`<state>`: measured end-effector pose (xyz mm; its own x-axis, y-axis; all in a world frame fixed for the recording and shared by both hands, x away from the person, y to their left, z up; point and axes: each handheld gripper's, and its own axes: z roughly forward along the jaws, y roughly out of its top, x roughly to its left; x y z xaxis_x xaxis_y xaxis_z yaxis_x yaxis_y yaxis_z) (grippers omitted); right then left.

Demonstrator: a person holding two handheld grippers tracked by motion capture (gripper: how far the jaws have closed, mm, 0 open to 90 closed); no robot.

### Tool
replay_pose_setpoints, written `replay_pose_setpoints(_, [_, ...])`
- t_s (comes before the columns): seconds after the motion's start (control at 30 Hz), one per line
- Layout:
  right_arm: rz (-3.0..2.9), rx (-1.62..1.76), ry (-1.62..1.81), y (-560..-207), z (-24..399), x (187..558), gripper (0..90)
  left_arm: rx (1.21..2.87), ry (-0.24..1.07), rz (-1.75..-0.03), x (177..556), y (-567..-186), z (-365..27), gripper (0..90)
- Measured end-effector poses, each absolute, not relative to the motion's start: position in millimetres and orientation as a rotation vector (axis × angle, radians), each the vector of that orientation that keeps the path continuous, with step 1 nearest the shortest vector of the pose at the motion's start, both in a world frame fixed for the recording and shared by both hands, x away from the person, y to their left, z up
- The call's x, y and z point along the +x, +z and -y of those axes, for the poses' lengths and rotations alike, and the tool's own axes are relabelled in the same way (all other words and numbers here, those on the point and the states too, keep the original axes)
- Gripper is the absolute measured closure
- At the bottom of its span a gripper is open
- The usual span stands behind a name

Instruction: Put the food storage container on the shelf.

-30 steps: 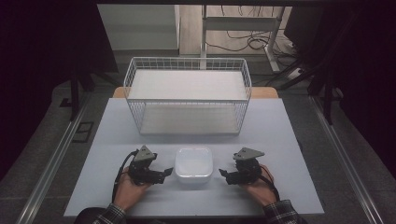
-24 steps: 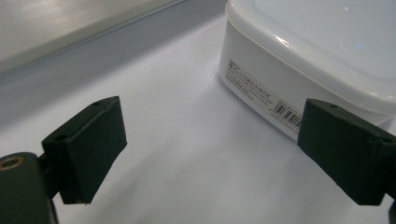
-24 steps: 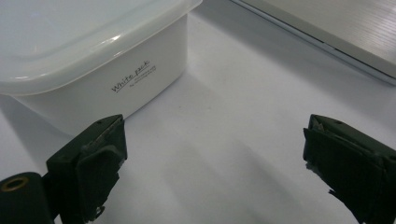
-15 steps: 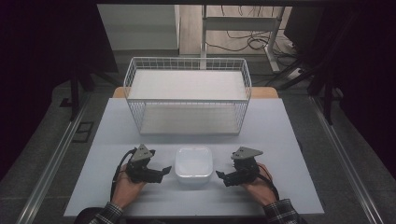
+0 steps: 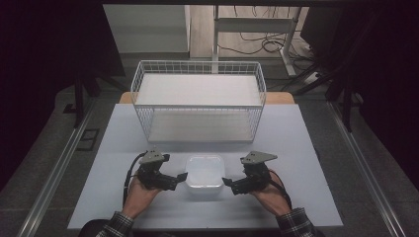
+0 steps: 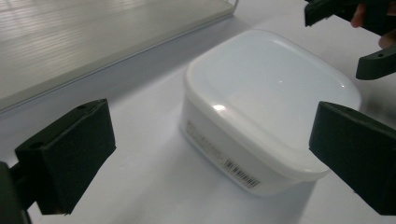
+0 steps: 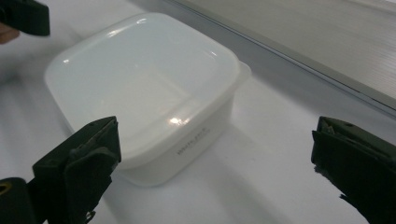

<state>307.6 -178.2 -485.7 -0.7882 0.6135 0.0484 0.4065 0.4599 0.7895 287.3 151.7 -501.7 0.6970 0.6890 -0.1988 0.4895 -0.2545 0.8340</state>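
My left gripper (image 5: pixel 181 178) and right gripper (image 5: pixel 228 183), jaws spread and released, flank the lidded white container (image 5: pixel 204 174) on the table (image 5: pixel 296 148)

**Lidded white container between two hand-held grippers**

A white, translucent plastic container (image 5: pixel 203 175) with rounded corners sits flat and upright on the desk (image 5: pixel 296 148), near its front edge. Its lid (image 6: pixel 275 88) is on, with a small tab (image 7: pixel 243 70) at one corner. A barcode sticker (image 6: pixel 241 171) marks one side wall and faint print another. The wire basket (image 5: pixel 197 101) stands behind it, well apart.
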Motion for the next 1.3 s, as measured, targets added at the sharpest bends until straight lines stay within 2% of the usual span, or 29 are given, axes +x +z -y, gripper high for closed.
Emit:
replay_pose_setpoints(0.43, [-2.488,0.899,1.253,-488,149,308,0.0,1.929,0.184,-0.91,301,-509,-132,1.5])
replay_pose_setpoints(0.57, [-2.53,0.951,1.25,-492,146,310,4.2,1.94,0.128,-0.924,303,-517,-127,1.4])
replay_pose_setpoints(0.67, [-2.539,0.993,1.277,-495,148,313,4.3,1.934,0.068,-0.921,303,-518,-128,4.6])
replay_pose_setpoints(0.77, [-2.569,1.064,1.337,-499,149,314,8.2,1.928,-0.005,-0.889,300,-518,-128,15.9])
replay_pose_setpoints(0.83, [-2.621,1.091,1.342,-500,149,313,10.1,1.942,-0.006,-0.88,296,-517,-127,15.7])
replay_pose_setpoints(0.9, [-2.656,1.096,1.306,-497,150,308,16.2,1.96,-0.009,-0.89,290,-514,-127,17.9])
replay_pose_setpoints(0.97, [-2.664,1.108,1.271,-492,153,304,22.7,1.953,-0.019,-0.9,287,-514,-128,25.0])
replay_pose_setpoints(1.0, [-2.664,1.108,1.271,-492,153,304,22.7,1.952,-0.022,-0.909,285,-513,-129,25.0])
replay_pose_setpoints(1.1, [-2.646,1.141,1.277,-488,160,297,34.9,1.956,0.002,-0.919,278,-508,-132,35.5])
replay_pose_setpoints(1.13, [-2.628,1.151,1.285,-487,162,295,40.7,1.959,0.021,-0.92,275,-506,-133,40.0])
replay_pose_setpoints(1.17, [-2.581,1.156,1.291,-483,165,291,51.9,1.96,0.033,-0.92,274,-504,-135,48.5])
replay_pose_setpoints(1.3, [-2.571,1.172,1.304,-481,167,289,56.6,1.931,0.0,-0.949,272,-503,-140,55.1])
